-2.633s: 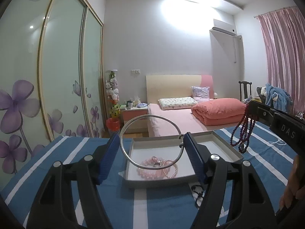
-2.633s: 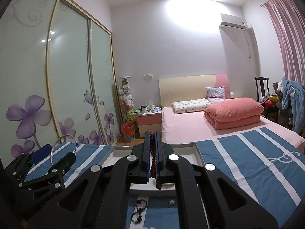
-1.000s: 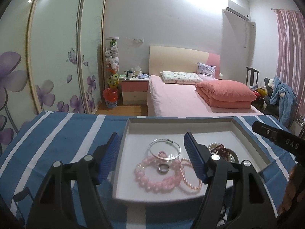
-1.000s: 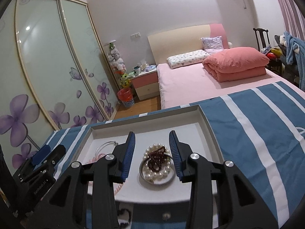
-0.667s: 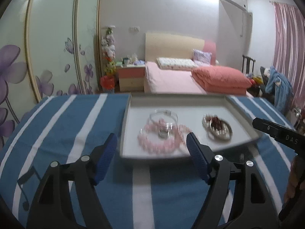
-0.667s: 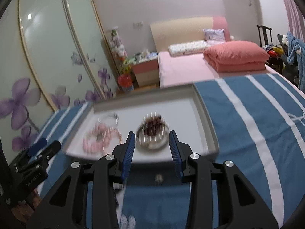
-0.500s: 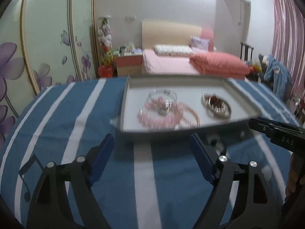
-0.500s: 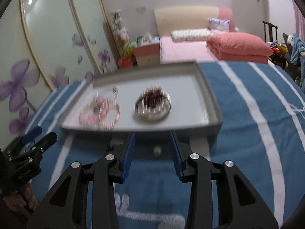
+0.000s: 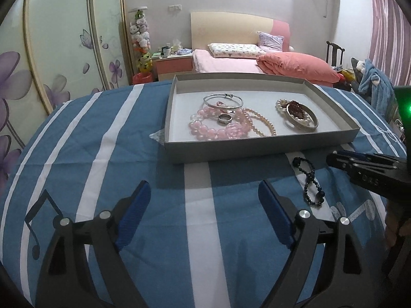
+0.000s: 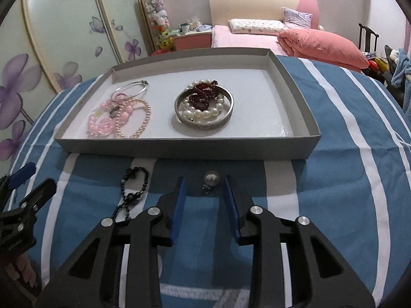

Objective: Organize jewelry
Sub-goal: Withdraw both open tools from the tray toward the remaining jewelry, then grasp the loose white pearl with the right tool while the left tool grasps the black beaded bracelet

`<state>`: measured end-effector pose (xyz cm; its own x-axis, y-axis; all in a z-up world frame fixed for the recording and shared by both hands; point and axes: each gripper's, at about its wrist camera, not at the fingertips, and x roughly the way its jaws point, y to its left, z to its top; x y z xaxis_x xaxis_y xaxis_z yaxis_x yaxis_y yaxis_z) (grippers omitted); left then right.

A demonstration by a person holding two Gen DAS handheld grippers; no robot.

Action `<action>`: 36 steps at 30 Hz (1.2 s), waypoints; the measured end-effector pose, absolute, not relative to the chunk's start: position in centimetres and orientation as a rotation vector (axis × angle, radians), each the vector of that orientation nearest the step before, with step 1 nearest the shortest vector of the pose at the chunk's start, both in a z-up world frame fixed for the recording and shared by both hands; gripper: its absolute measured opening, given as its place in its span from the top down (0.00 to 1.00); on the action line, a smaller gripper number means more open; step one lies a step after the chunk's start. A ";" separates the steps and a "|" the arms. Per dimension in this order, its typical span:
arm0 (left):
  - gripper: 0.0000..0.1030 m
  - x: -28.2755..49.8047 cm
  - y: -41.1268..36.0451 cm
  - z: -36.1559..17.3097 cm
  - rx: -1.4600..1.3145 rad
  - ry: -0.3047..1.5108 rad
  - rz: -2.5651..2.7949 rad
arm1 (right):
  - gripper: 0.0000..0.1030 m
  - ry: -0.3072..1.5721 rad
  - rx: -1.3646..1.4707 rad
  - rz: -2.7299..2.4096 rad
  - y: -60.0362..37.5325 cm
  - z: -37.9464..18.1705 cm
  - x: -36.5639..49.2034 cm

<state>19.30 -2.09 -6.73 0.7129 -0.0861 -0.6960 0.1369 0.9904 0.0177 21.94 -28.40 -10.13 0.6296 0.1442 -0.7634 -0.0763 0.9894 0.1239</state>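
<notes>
**Small pearl earring next: light, round and quick to slip**

The pearl earring (image 10: pixel 211 180) lies on the blue striped cloth of the table (image 10: pixel 334 179), just near of the grey tray (image 10: pixel 179 148) and just beyond the tips of the right tool (image 10: pixel 205 192). That tool's jaws are closing, with nothing pressed between them yet; the earring sits ahead of the gap, not inside it.

It looks very light, hard and smooth. A round bead will likely squirt out from flat pads, or roll on the cloth if nudged. The safer hold seems to be across the middle of the bead, squeezing gently, or on the small metal fitting at its near end if the pads can reach it.

To the left lies a black bead bracelet (image 10: pixel 133 190), limp and loosely coiled. It should drape when lifted, so pinching a bunched part would serve better than a single strand.

The left tool (image 9: pixel 203 215) is spread wide and empty above bare cloth, with the tray well beyond it. The tray already holds pink beads (image 9: pixel 213 128), a silver bangle (image 9: pixel 223 100) and a metal bangle (image 10: pixel 205 125) ringing white pearls (image 10: pixel 203 113) and dark red beads (image 10: pixel 204 93)
</notes>
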 end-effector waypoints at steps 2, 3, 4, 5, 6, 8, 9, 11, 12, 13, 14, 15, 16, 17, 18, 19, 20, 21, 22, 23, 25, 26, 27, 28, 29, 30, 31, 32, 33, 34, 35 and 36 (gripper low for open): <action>0.19 19.3 -2.2 -6.7 0.066 0.770 -0.128 | 0.81 0.876 0.058 0.107 -28.3 -10.2 22.1; 0.19 19.3 -2.2 -6.8 0.064 0.772 -0.131 | 0.85 0.876 0.050 0.099 -28.3 -10.1 22.1; 0.19 19.3 -2.3 -6.7 0.059 0.774 -0.137 | 0.86 0.875 0.046 0.092 -28.4 -10.1 22.1; 0.19 19.3 -2.4 -6.6 0.055 0.775 -0.142 | 0.86 0.876 0.047 0.097 -28.5 -10.1 22.1; 0.19 19.2 -2.6 -6.6 0.050 0.777 -0.152 | 0.86 0.876 0.047 0.096 -28.7 -10.1 21.9; 0.19 19.2 -3.2 -6.4 0.043 0.782 -0.180 | 0.86 0.875 0.049 0.091 -29.0 -10.0 21.6; 0.20 19.1 -3.6 -6.4 0.040 0.785 -0.196 | 0.86 0.875 0.051 0.087 -29.2 -10.0 21.4; 0.25 19.1 -4.6 -6.3 0.041 0.790 -0.228 | 0.86 0.874 0.061 0.072 -30.0 -10.0 20.8; 0.28 19.1 -5.3 -6.3 0.043 0.797 -0.249 | 0.86 0.875 0.072 0.066 -30.5 -10.0 20.5; 0.32 19.3 -5.9 -6.3 0.042 0.804 -0.266 | 0.86 0.876 0.084 0.059 -31.0 -10.0 20.2; 0.34 19.4 -6.7 -6.4 0.038 0.815 -0.292 | 0.86 0.876 0.093 0.053 -31.4 -10.0 20.0; 0.38 19.6 -7.4 -6.5 0.035 0.828 -0.311 | 0.86 0.876 0.102 0.048 -31.7 -10.0 19.8; 0.40 19.8 -7.9 -6.6 0.032 0.838 -0.323 | 0.87 0.876 0.111 0.044 -32.0 -10.0 19.6; 0.40 20.0 -8.7 -6.8 0.021 0.854 -0.346 | 0.87 0.875 0.119 0.040 -32.4 -9.9 19.4; 0.40 20.2 -9.3 -6.9 0.015 0.863 -0.358 | 0.87 0.875 0.122 0.038 -32.7 -9.9 19.2; 0.41 20.4 -9.9 -7.0 0.014 0.870 -0.365 | 0.87 0.875 0.126 0.036 -32.9 -9.9 19.1; 0.41 20.6 -10.5 -7.1 0.019 0.877 -0.366 | 0.87 0.877 0.131 0.037 -33.1 -10.0 18.9; 0.41 20.9 -11.0 -7.3 0.026 0.886 -0.361 | 0.87 0.878 0.134 0.039 -33.2 -10.0 18.9; 0.41 21.2 -11.6 -7.6 0.030 0.893 -0.356 | 0.87 0.879 0.135 0.040 -33.2 -10.1 18.7; 0.41 21.6 -12.1 -7.9 0.040 0.902 -0.346 | 0.87 0.878 0.137 0.042 -33.2 -10.1 18.7; 0.49 22.0 -12.8 -8.4 0.064 0.911 -0.326 | 0.86 0.878 0.141 0.047 -33.2 -10.2 18.7; 0.54 22.2 -12.9 -8.7 0.079 0.917 -0.314 | 0.86 0.878 0.143 0.049 -33.3 -10.2 18.6; 0.65 22.3 -12.8 -8.9 0.087 0.920 -0.304 | 0.86 0.878 0.143 0.053 -33.2 -10.2 18.7; 0.73 22.2 -12.6 -8.9 0.099 0.906 -0.291 | 0.86 0.878 0.142 0.056 -33.1 -10.1 18.7; 0.77 22.2 -12.3 -9.0 0.109 0.906 -0.284 | 0.86 0.879 0.140 0.063 -33.0 -10.1 18.6; 0.84 22.2 -12.0 -8.9 0.112 0.905 -0.279 | 0.86 0.879 0.137 0.069 -32.8 -10.1 18.6; 0.85 22.2 -11.5 -8.9 0.113 0.908 -0.273 | 0.86 0.879 0.133 0.075 -32.6 -10.1 18.6; 0.85 22.1 -10.8 -8.9 0.112 0.908 -0.262 | 0.86 0.880 0.128 0.084 -32.4 -10.1 18.6; 0.85 22.1 -10.1 -8.9 0.111 0.908 -0.252 | 0.86 0.881 0.122 0.094 -32.1 -10.1 18.6; 0.85 22.0 -9.3 -8.8 0.111 0.907 -0.240 | 0.86 0.881 0.118 0.101 -31.9 -10.1 18.7; 0.85 21.8 -8.3 -8.8 0.112 0.906 -0.224 | 0.86 0.882 0.110 0.112 -31.5 -10.1 18.7; 0.85 21.7 -7.5 -8.8 0.112 0.905 -0.211 | 0.86 0.882 0.103 0.119 -31.2 -10.1 18.8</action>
